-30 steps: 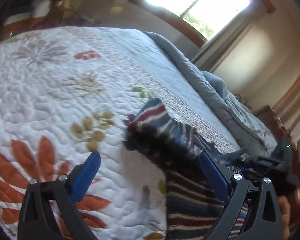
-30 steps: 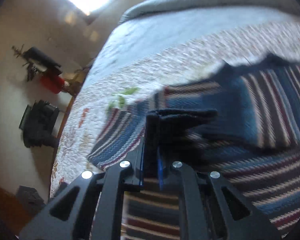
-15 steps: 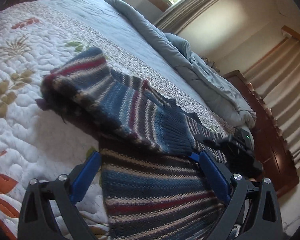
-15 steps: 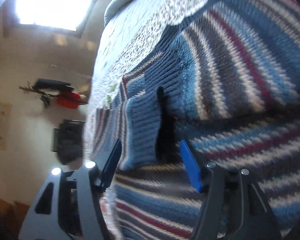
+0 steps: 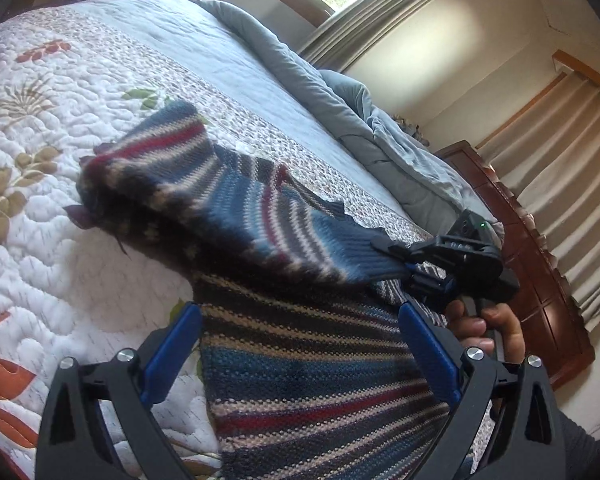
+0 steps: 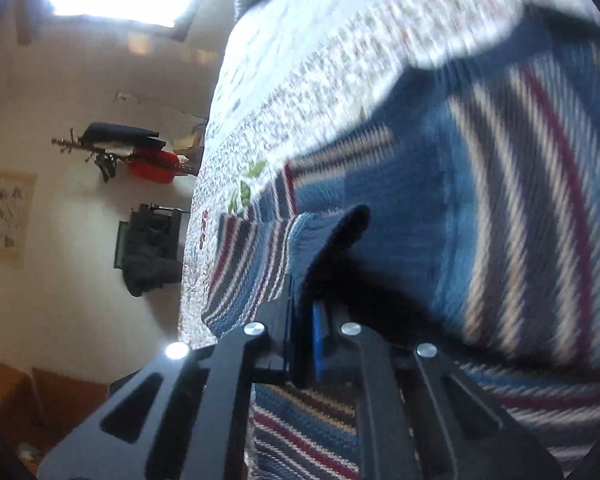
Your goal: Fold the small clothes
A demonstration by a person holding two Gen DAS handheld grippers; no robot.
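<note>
Two tongs are seen over the bed (image 5: 100, 120): the right tongs (image 6: 302, 320) have just been closed onto the striped sweater's (image 5: 300, 360) cuff, while the left tongs (image 5: 300, 344) are held apart above it.

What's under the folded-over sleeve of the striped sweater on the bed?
Under the sleeve lies the sweater's striped body, which rests on the floral quilt. The right gripper is shut on the cuff. What is beneath the body is covered.
</note>
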